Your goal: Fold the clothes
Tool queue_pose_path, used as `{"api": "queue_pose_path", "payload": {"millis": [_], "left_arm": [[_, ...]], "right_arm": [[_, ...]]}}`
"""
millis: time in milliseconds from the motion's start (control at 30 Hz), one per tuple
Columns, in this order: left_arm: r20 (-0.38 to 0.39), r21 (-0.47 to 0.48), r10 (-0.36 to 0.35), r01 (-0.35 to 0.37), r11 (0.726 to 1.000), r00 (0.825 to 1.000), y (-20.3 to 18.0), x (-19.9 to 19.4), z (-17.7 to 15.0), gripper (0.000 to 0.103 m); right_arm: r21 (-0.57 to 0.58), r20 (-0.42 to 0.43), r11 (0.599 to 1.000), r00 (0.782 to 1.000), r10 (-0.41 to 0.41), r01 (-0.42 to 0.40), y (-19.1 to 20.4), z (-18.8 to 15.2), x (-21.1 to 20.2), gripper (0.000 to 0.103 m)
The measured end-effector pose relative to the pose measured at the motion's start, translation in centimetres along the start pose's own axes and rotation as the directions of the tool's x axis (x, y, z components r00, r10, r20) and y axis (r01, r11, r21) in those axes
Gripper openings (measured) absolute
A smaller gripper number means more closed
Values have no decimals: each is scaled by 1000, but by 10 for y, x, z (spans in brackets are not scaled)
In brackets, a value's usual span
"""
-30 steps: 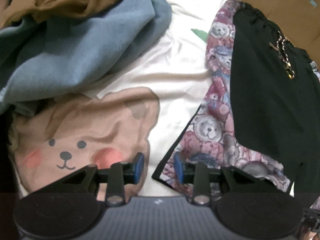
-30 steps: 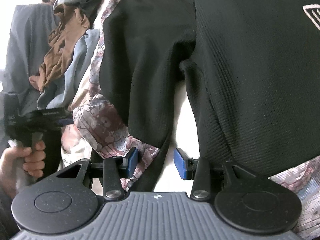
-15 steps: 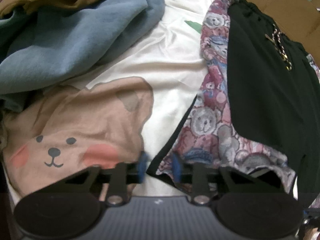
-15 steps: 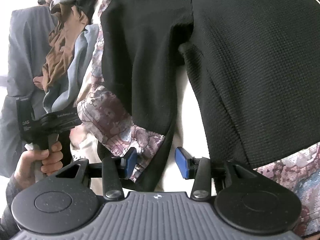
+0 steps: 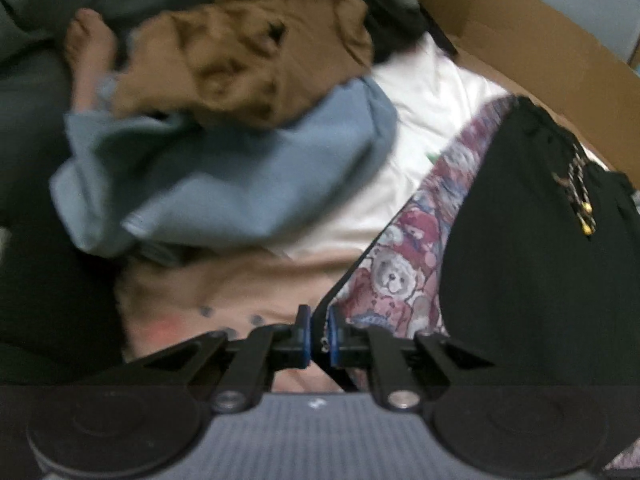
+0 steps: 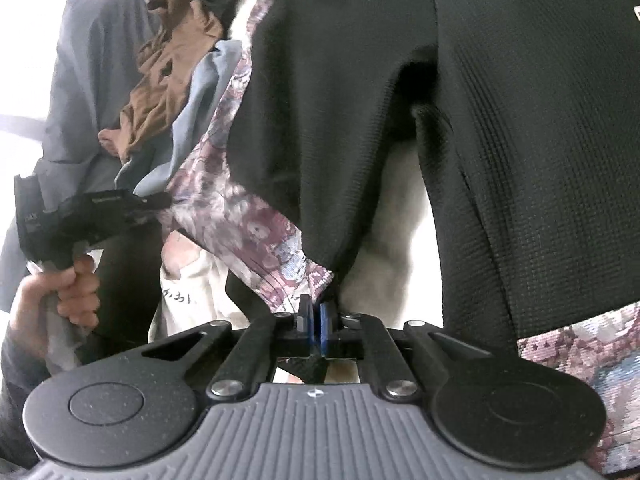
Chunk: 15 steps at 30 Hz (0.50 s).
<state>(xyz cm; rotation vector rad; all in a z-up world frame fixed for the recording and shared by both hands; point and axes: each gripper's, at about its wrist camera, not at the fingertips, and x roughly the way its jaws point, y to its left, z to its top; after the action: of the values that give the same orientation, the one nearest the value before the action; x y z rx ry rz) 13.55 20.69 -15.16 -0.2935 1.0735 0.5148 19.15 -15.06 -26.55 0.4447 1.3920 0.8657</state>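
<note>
Both grippers pinching the black garment's hem

The left gripper (image 5: 318, 334) and right gripper (image 6: 316, 325), jaws just closed, are clamping the bear-print-lined hem of the black garment (image 6: 520, 128), which is lying over white cloth (image 5: 432, 96); beyond, blue (image 5: 240, 176) and brown clothes (image 5: 256, 60) are lying heaped.

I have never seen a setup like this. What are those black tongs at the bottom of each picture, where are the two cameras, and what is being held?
No robot here: a person holds hand-held tongs in each hand, each carrying a camera that looks along its fingers. The left tongs have just closed on the edge of the bear-print and black garment. The right tongs have just shut on another part of it. The right view also shows the person's hand on the other handle. Nearby lie a blue garment, a brown garment and a white bear-face garment.
</note>
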Motion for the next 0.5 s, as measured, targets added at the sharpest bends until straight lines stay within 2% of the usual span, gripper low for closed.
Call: {"api": "queue_pose_path", "payload": {"millis": [333,500], "left_arm": [[1,-31,76,-76,997,997,19,5,-6,9],[-80,-49,111,-115,992,991,22,37,-9,11]], "right_arm": [[-86,-55,996,998,-18,13,13,-7,7,0],[-96,-77,995,997,-32,24,13,-7,18,0]]}}
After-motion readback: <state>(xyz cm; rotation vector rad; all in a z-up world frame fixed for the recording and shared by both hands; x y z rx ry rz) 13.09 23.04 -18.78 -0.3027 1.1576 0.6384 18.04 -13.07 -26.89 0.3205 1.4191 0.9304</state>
